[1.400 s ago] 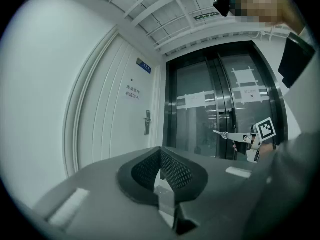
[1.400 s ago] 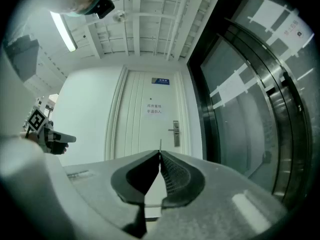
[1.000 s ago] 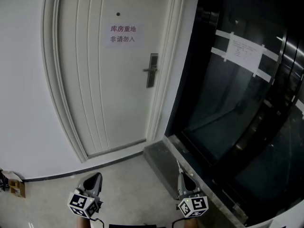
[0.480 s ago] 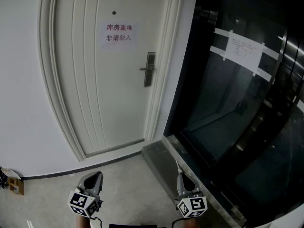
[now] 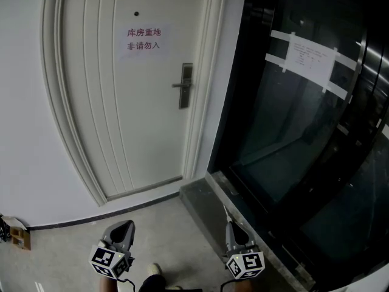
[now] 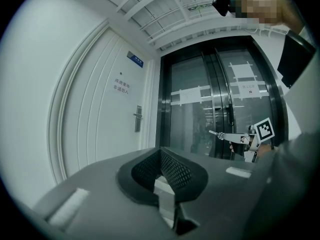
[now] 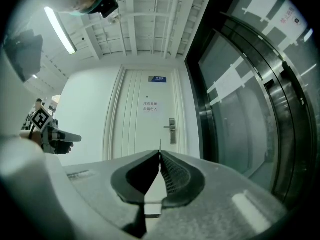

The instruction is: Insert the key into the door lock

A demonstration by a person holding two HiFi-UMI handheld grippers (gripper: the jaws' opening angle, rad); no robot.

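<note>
Open floor is left between the closed door and the left tool and right tool, with the lock plate unobstructed. Rightward passage is bounded by a dark glass wall and its raised sill beside the right tool.

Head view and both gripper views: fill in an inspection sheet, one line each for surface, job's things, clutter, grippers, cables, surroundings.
Surface: grey floor, with a dark sill along the glass doors.
Job's things: key sticks out of the right gripper; door lock on the shut white door, not yet reached.
Clutter: small brown box by the wall.
Grippers: right gripper shut on the key; left gripper shut, empty.
Cables: dark tangle beside the box, possibly cables.
Surroundings: paper sign on the door; taped sheet on the glass doors; a shoe at the bottom edge.
</note>
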